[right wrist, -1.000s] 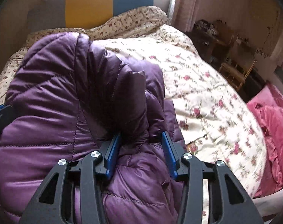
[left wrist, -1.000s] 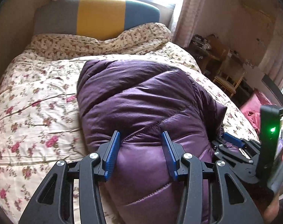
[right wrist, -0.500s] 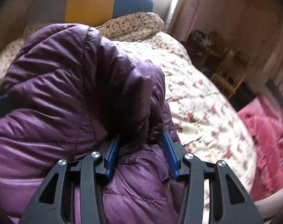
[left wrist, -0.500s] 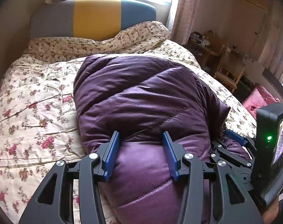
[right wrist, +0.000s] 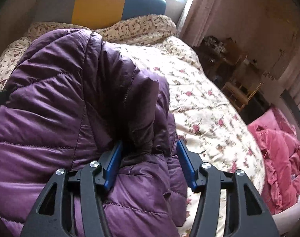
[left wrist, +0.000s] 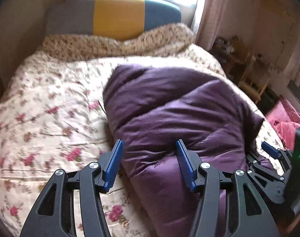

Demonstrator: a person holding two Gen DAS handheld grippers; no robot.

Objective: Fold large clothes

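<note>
Purple puffer jacket (left wrist: 179,118) lying bundled on the floral quilt (left wrist: 51,108), filling centre to 5 o'clock of the left view and centre to 8 o'clock of the right view (right wrist: 61,108). Already doubled over itself into a thick, rounded package, with at least one layer turned on top; quilted seams running slantwise across the upper face. Judged well along but not finished: loose dark flap standing up at the right edge, outline lumpy rather than squared, so a last tuck and a flattening probably left.

Left gripper (left wrist: 149,162) spread wide, jaws well apart; right finger against the jacket's near fold at the seam, left finger over bare quilt just beside the jacket's edge. Nothing pinched between them, only fabric bulging into the gap.

Right gripper (right wrist: 149,162) likewise wide, straddling the upright flap, with bunched cloth filling the space and touching the inner pads. Hard to say whether any squeeze is applied; by the spacing, judged not clamped. Same tool visible at 4 o'clock in the left view, low against the jacket's right side.

Further out: striped headboard (left wrist: 114,15) at 12 o'clock, pink bedding (right wrist: 278,158) at 3 to 4 o'clock, wooden chair (right wrist: 240,92) near 2 o'clock.
</note>
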